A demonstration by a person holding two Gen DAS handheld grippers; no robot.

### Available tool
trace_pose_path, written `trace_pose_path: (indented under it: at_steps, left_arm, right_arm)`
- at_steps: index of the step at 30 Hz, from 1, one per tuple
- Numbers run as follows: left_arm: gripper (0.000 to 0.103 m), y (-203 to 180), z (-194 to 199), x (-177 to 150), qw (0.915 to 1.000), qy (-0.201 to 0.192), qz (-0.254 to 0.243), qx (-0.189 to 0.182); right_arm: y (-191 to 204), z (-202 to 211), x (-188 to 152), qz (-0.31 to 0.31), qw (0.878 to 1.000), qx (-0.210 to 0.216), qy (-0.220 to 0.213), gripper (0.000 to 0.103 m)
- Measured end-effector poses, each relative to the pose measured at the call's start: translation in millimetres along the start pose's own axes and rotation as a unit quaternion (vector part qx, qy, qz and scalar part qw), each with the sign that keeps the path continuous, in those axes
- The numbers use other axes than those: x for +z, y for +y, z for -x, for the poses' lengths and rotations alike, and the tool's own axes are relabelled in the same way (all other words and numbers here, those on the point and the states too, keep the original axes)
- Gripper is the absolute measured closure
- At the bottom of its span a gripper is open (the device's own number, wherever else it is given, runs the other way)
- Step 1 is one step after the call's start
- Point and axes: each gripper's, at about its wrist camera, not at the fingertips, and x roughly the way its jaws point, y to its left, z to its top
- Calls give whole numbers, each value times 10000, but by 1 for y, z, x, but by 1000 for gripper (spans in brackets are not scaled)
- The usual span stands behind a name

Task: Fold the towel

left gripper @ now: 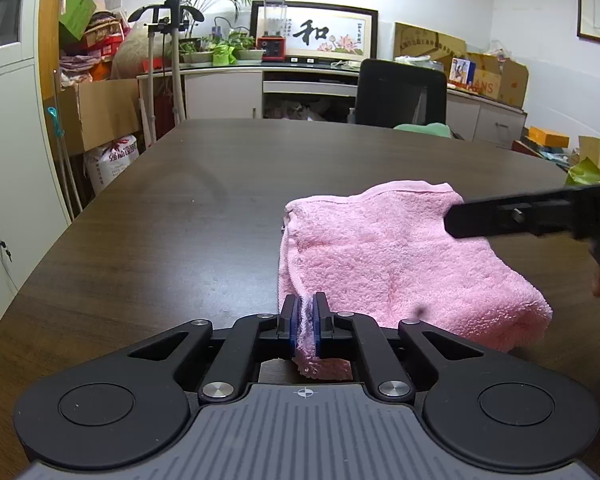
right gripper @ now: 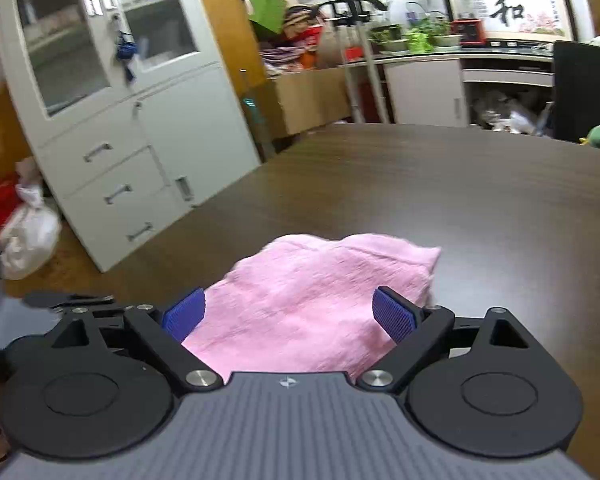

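Observation:
A pink towel (left gripper: 392,256) lies folded in a thick bundle on the dark wooden table (left gripper: 204,200). My left gripper (left gripper: 305,320) is shut on the towel's near left corner, and the cloth hangs between its blue pads. My right gripper (right gripper: 288,312) is open and empty, and hovers over the towel (right gripper: 300,300), which shows between its fingers. A black finger (left gripper: 512,218) of the right gripper reaches in from the right above the towel's far right part in the left wrist view.
A black office chair (left gripper: 400,92) stands at the table's far edge, with a green cushion (left gripper: 424,129) beside it. A white cabinet (right gripper: 112,128) stands left of the table. Boxes, plants and a blender line the back counter (left gripper: 300,68).

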Motion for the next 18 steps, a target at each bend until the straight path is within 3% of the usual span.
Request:
trace_pose_path:
  at_steps: [1, 3, 5, 9, 15, 18]
  left_arm:
    - [94, 0, 0, 0, 10000, -6, -10, 12]
    - [91, 1, -1, 0, 10000, -8, 0, 23]
    - [90, 1, -1, 0, 10000, -3, 7, 37]
    - [90, -2, -1, -1, 9999, -22, -71, 104]
    - [89, -5, -2, -1, 9998, -48, -155, 129]
    - [89, -4, -2, -1, 9999, -33, -129, 103]
  right_arm:
    - [-2, 1, -2, -61, 9999, 117, 27, 10]
    - [-14, -10, -4, -216, 9995, -188, 164, 15]
    - [-11, -9, -2, -205, 9994, -225, 136, 15]
    - [-1, -1, 13, -46, 9990, -347, -281, 13]
    - [-40, -34, 21, -725, 9939, -809, -164, 13]
    - [-40, -27, 20, -755, 9938, -787, -210, 13]
